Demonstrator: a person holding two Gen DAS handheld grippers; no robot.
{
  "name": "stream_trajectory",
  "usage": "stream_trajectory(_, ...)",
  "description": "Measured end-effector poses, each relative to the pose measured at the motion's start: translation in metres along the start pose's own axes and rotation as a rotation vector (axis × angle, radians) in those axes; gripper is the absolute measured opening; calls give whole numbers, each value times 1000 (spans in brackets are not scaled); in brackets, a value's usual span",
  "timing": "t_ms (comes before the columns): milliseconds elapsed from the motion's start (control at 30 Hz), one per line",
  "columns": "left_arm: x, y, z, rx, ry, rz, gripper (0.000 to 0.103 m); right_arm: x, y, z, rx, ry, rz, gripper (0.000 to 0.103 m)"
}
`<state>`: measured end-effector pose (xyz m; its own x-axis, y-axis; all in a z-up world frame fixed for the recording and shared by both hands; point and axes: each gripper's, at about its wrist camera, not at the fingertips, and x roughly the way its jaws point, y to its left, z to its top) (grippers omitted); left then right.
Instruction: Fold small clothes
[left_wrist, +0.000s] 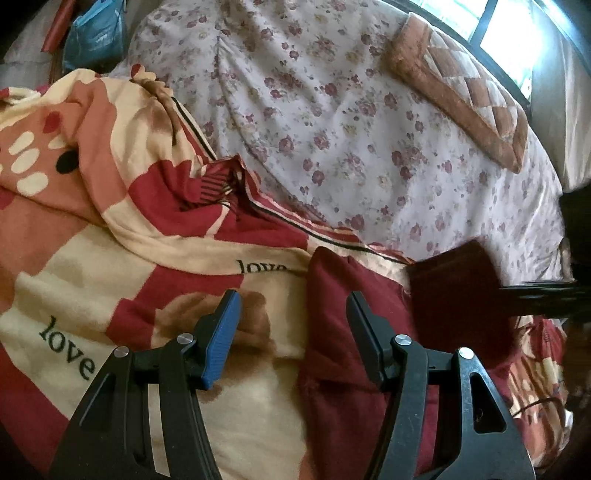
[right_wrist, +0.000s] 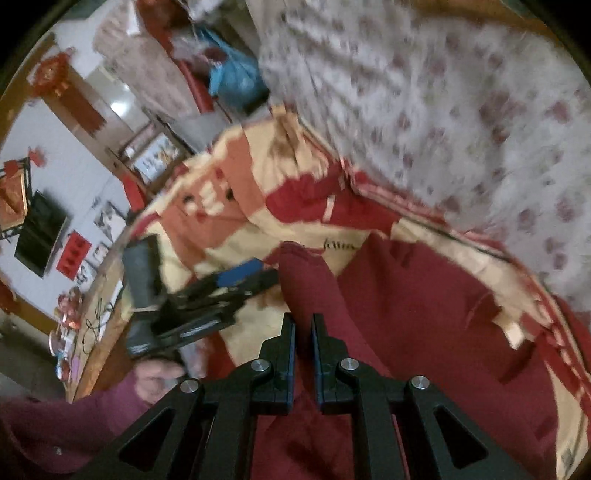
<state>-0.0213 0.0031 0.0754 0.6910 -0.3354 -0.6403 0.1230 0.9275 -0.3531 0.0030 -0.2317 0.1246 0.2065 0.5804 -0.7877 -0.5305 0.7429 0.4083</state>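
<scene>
A dark red garment (left_wrist: 332, 354) lies on a red, cream and orange "love" blanket (left_wrist: 110, 236) on the bed. My left gripper (left_wrist: 293, 302) is open, its fingers straddling the garment's left edge just above it. My right gripper (right_wrist: 303, 325) is shut on a raised fold of the dark red garment (right_wrist: 424, 332) and lifts it. The left gripper (right_wrist: 236, 280) shows in the right wrist view, to the left of the fold. The right wrist view is blurred by motion.
A white floral sheet (left_wrist: 351, 122) covers the far side of the bed, with a brown quilted pillow (left_wrist: 465, 96) near the window. A blue plastic bag (left_wrist: 96, 33) sits at the bed's far corner. A black object (left_wrist: 546, 291) juts in from the right.
</scene>
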Motion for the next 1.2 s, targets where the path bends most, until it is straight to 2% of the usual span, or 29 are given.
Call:
stream_trajectory(100, 6, 0, 3, 10, 7, 3, 59, 33, -26, 12, 14, 50, -80, 7)
stream_trajectory(167, 9, 0, 5, 12, 13, -3, 59, 57, -48, 24, -4, 56, -239, 7)
stream_trajectory(300, 18, -5, 5, 39, 35, -23, 59, 63, -86, 37, 57, -3, -444, 9)
stream_trajectory(333, 20, -8, 5, 51, 45, -27, 59, 53, -95, 35, 105, -29, -479, 11)
stream_trajectory(367, 21, -11, 4, 63, 52, -34, 59, 41, -98, 31, 132, -54, -465, 15)
stream_trajectory(400, 22, -15, 4, 76, 60, -43, 59, 31, -97, 28, 145, -72, -448, 24)
stream_trajectory(467, 23, -23, 4, 95, 72, -71, 60, -6, -90, 6, 163, -119, -410, 38)
stream_trajectory(500, 26, -28, 6, 95, 83, -86, 60, -17, -86, -2, 162, -128, -401, 41)
stream_trajectory(633, 43, -44, 13, 82, 145, -109, 62, -77, -60, -74, 125, -153, -421, 44)
stream_trajectory(800, 81, -67, 31, 137, 229, -53, 62, -114, -47, -151, 172, -171, -459, 44)
stream_trajectory(867, 98, -74, 37, 124, 270, -66, 62, -125, -47, -183, 194, -173, -513, 44)
stream_trajectory(933, 116, -79, 40, 134, 306, -46, 62, -130, -48, -203, 206, -176, -544, 44)
stream_trajectory(967, 125, -82, 38, 153, 340, -15, 60, -132, -50, -212, 219, -178, -549, 44)
stream_trajectory(1000, 133, -84, 36, 171, 366, 14, 41, -134, -55, -222, 251, -182, -544, 44)
stream_trajectory(1033, 139, -87, 33, 194, 386, 43, 32, -136, -58, -228, 276, -188, -536, 44)
stream_trajectory(1100, 134, -91, 31, 203, 372, 37, 16, -139, -66, -238, 322, -193, -517, 44)
stream_trajectory(1200, 108, -101, 37, 219, 328, -11, 12, -142, -70, -245, 331, -197, -523, 44)
